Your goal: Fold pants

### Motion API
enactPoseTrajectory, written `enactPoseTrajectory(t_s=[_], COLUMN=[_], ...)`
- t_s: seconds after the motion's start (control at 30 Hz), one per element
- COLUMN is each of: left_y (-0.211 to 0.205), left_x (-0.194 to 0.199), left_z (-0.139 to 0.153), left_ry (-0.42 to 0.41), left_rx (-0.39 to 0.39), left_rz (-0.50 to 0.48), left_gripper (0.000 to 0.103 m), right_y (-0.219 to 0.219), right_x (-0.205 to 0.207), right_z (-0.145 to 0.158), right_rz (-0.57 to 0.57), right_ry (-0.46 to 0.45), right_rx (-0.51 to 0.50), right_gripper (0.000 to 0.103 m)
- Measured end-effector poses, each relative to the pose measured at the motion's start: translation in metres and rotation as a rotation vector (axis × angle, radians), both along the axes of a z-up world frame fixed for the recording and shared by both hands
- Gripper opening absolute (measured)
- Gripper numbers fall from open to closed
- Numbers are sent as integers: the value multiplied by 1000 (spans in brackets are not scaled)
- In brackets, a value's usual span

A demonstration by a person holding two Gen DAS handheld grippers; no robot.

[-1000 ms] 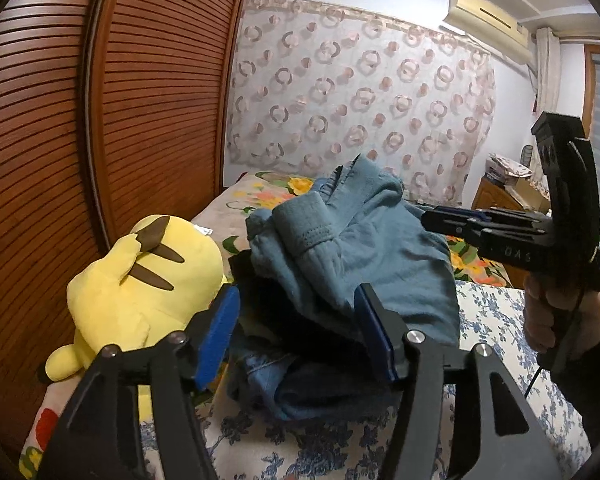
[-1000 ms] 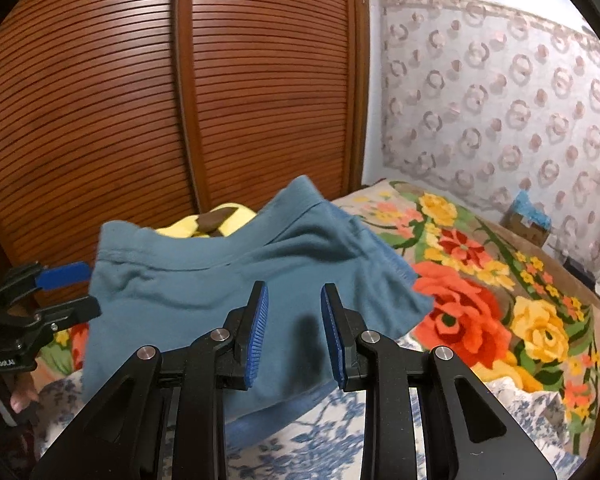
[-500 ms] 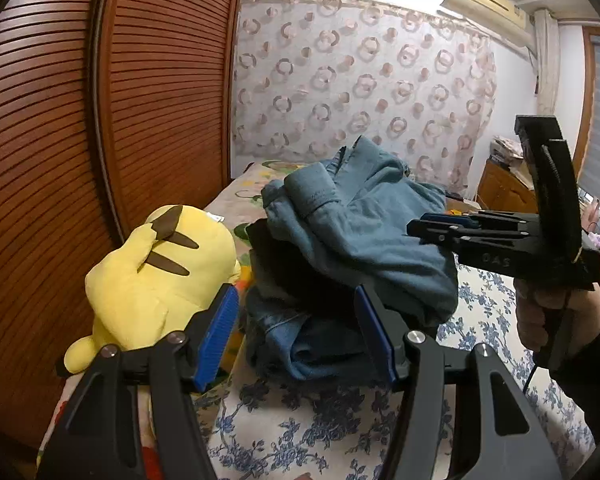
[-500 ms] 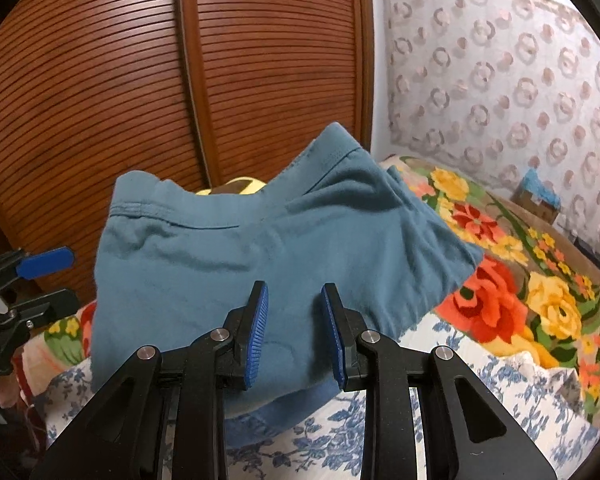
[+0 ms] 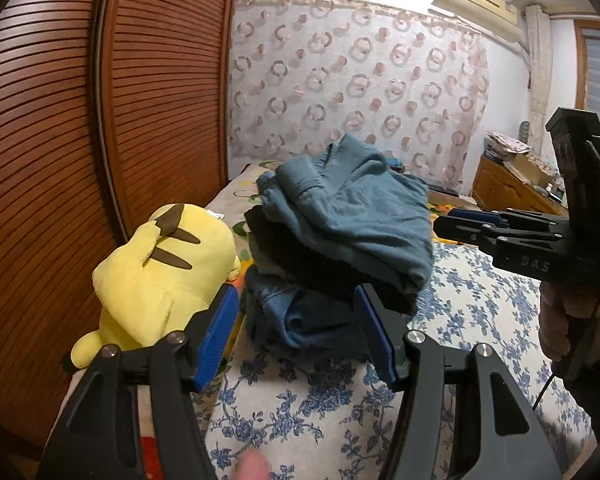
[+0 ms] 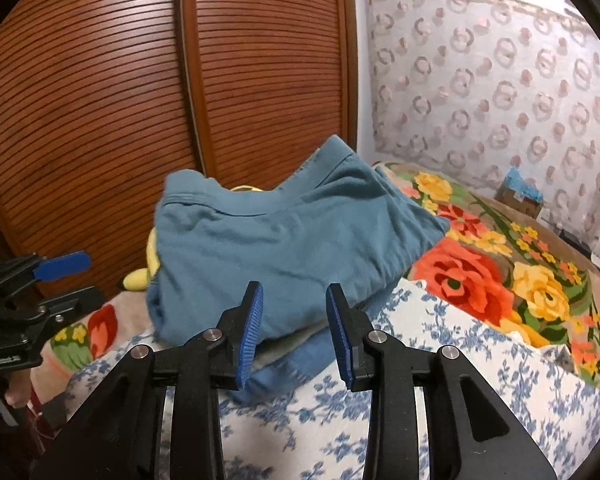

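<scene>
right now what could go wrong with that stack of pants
The teal pants sit bunched and tilted atop the pile, so they may slide off. The plush lies right beside the pile; the open left gripper could snag it. The right gripper, also open, holds nothing steady.

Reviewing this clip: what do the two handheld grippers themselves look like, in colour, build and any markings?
Both are matte black plastic. The left gripper and right gripper each have two angular fingers with ribbed blue pads and silver pivot bolts. From the left wrist view, the right unit's body shows embossed letters reading roughly "DAS", a thin black cable hangs under its handle, and a bare hand holds it.
</scene>
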State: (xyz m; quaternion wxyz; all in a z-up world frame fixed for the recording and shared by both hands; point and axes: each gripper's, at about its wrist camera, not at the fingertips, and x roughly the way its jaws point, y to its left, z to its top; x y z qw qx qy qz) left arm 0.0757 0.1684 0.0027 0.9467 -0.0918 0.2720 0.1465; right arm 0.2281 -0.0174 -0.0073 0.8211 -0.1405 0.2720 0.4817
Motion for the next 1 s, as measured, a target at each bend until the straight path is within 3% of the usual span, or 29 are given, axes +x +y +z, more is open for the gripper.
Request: enactPoseTrajectory(t_s=[0.33, 0.47, 0.67, 1.0], left_y=[-13, -16, -18, -30], left_x=[-19, -25, -31, -37], left_z=[15, 19, 16, 5], left_ry=[-39, -48, -43, -20], left_rx=[52, 58, 61, 47], left_rz=[15, 9, 42, 13], left_gripper=[60, 62, 62, 63], right_y=[-20, -28, -37, -63], right_x=[-34, -42, -52, -69], right_z=[11, 9, 4, -8], right_rz=[-14, -24, -57, -124], right_ry=[-18, -26, -19, -2], right_rx=[32, 36, 37, 37], right_gripper=[42, 50, 64, 75])
